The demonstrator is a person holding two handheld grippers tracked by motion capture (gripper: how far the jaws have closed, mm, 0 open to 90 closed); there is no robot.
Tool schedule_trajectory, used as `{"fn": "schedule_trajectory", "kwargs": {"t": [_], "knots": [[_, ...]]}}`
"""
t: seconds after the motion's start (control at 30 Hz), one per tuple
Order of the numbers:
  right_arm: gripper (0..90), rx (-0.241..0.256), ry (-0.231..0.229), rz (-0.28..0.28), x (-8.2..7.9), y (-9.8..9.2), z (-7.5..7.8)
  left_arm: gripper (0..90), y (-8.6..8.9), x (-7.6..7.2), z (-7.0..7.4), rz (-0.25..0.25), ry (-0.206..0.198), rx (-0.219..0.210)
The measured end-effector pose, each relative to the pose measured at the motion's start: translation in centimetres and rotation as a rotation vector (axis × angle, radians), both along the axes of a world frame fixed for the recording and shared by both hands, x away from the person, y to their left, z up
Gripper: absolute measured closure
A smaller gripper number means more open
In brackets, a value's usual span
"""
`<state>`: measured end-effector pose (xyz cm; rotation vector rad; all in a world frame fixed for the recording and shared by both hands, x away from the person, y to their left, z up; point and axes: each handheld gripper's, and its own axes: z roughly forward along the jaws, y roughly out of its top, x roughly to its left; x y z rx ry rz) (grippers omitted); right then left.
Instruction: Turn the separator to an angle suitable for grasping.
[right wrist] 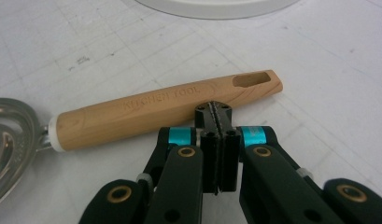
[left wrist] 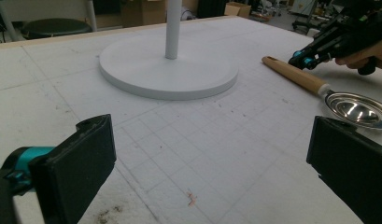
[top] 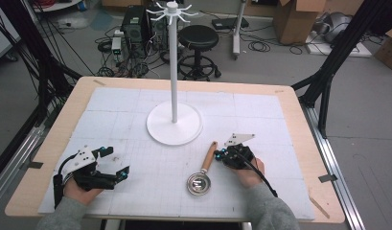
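Right gripper [right wrist: 215, 109] is seen with jaws pressed together, empty, just beside the ladle [top: 203, 173] handle's mid-length; handle axis runs crosswise to the jaws. Left gripper [left wrist: 212, 163] is spread wide, farther off.

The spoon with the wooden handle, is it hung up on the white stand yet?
Not yet. The spoon lies flat on the table, apart from the white stand. The right hand-held gripper sits shut beside the handle, gripping nothing. The left hand-held gripper waits open. Grasping, lifting and probably hanging it by the handle's slot all remain.

Wooden-handled metal scoop [top: 203, 173] flat on the mat, bowl up.
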<state>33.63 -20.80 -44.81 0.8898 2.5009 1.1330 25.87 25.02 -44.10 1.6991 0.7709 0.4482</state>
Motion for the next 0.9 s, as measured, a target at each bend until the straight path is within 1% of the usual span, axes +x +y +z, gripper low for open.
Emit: {"fn": "schedule_trajectory", "kwargs": {"t": [0.13, 0.2, 0.3, 0.37, 0.4, 0.53, 0.57, 0.6, 0.63, 0.7, 0.77, 0.87, 0.9], "knots": [[90.0, -0.005, -0.001, 0.015, 0.3, 1.3, 0.0, 1.8, 0.0, 0.0, 0.0, 0.002, 0.003, -0.001], [90.0, -0.005, -0.004, 0.019, 0.4, 1.4, 0.0, 1.8, 0.1, 0.0, 0.0, 0.001, 0.002, 0.002], [90.0, 0.009, 0.006, 0.016, 0.6, 1.5, 0.0, 1.8, 0.1, 0.0, 0.0, 0.002, 0.002, 0.000], [90.0, 0.001, 0.000, 0.023, 0.6, 1.7, 0.0, 1.8, 0.1, 0.0, 0.0, 0.001, 0.003, 0.001], [90.0, -0.016, -0.021, 0.036, 0.5, 1.8, 0.0, 1.8, 0.1, 0.0, 0.0, 0.001, 0.003, 0.001], [90.0, -0.015, -0.019, 0.030, 0.5, 1.8, 0.0, 1.8, 0.1, 0.0, 0.0, -0.001, 0.002, 0.001], [90.0, -0.010, -0.025, 0.033, 0.4, 1.8, 0.2, 1.8, 0.1, 0.0, 0.0, 0.002, 0.004, -0.003], [90.0, 0.004, -0.033, 0.036, 0.1, 1.8, 0.8, 1.8, 0.2, 0.0, -0.1, 0.002, 0.004, -0.005], [90.0, 0.004, -0.033, 0.036, 0.1, 1.8, 0.8, 1.8, 0.2, 0.0, -0.1, 0.002, 0.003, -0.003], [90.0, 0.028, -0.036, 0.052, -0.2, 2.0, 1.5, 1.8, 0.3, 0.0, -0.1, 0.005, 0.007, -0.005], [90.0, 0.046, -0.030, 0.073, -0.4, 2.4, 2.1, 1.8, 0.3, 0.0, -0.1, 0.004, 0.008, -0.003], [90.0, 0.052, -0.008, 0.110, -0.7, 3.3, 2.4, 1.8, 0.3, -0.1, -0.1, 0.004, 0.009, -0.004], [90.0, 0.044, 0.001, 0.124, -0.8, 3.7, 2.4, 1.8, 0.3, -0.1, -0.1, 0.005, 0.008, -0.004]]}}
